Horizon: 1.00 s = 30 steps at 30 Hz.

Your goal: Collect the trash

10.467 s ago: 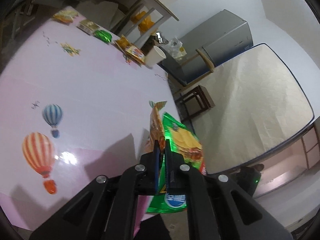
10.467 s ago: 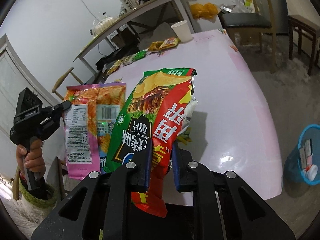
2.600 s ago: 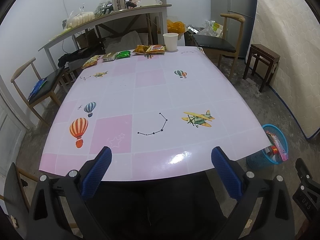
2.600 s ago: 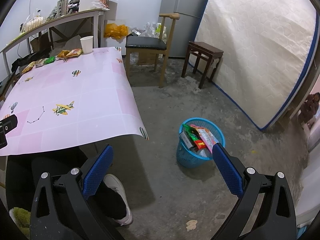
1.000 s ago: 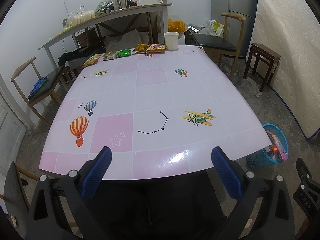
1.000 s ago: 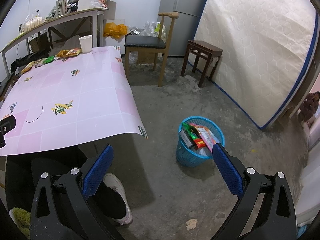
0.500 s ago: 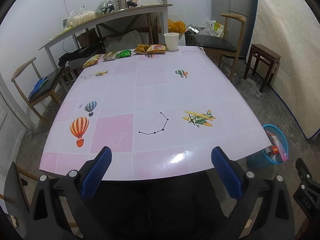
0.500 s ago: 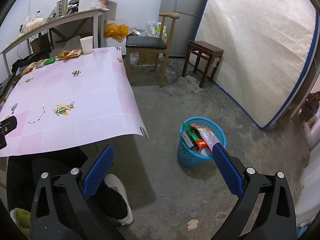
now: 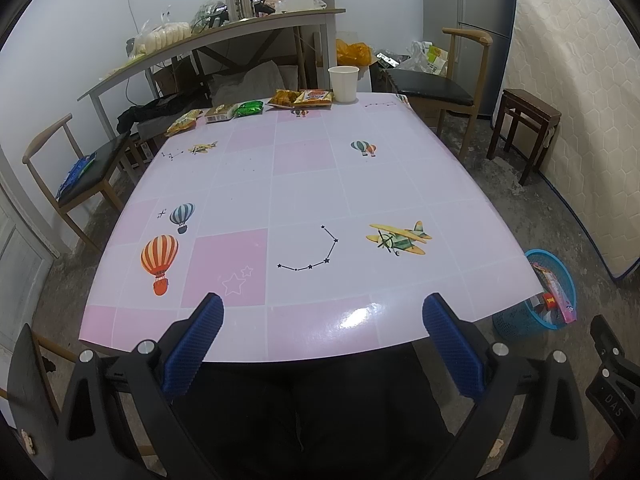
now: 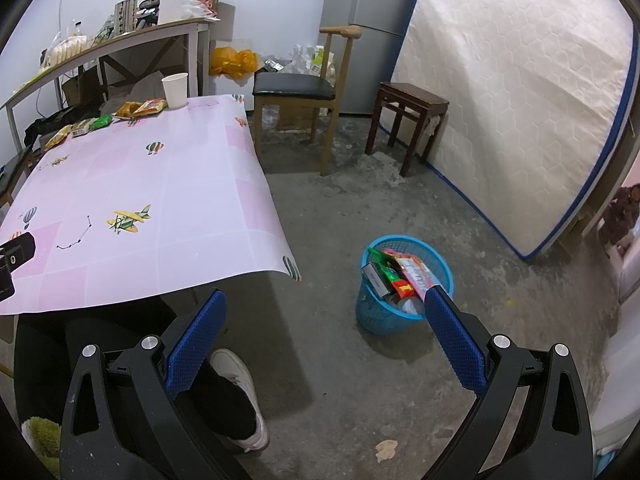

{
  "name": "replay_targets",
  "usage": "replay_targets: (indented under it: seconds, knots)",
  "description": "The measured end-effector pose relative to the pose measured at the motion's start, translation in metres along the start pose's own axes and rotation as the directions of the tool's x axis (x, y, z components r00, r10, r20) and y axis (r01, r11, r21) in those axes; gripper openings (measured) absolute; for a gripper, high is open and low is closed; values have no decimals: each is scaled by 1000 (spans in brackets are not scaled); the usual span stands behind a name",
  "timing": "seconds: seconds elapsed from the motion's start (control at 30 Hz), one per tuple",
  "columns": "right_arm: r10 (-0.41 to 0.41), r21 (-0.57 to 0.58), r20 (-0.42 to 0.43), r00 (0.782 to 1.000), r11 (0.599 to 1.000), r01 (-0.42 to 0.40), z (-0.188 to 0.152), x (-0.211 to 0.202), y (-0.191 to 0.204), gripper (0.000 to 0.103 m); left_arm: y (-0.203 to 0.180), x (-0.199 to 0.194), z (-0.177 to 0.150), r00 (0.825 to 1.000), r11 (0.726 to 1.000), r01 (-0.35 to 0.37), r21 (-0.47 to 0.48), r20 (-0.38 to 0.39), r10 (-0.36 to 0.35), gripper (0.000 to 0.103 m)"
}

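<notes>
With both the left gripper [image 9: 322, 334] and right gripper [image 10: 326, 330] spread wide and empty, the remaining snack packets [image 9: 300, 98] at the table's [image 9: 304, 184] 12 o'clock edge are best reached one at a time, then carried to the blue basket [image 10: 406, 284].
</notes>
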State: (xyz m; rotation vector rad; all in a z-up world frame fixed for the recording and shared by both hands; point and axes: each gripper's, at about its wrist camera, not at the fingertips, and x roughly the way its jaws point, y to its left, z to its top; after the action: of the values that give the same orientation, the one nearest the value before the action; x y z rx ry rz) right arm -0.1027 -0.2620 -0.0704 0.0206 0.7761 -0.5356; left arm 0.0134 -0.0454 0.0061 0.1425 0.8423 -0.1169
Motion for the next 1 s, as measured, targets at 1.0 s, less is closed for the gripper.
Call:
replay_targets:
  seconds: [1.0]
  knots:
    - [10,5,-3,1000,1000,-10,2,0,5,95,-1,0,-1,1000,1000,3,4,-3,-3,98]
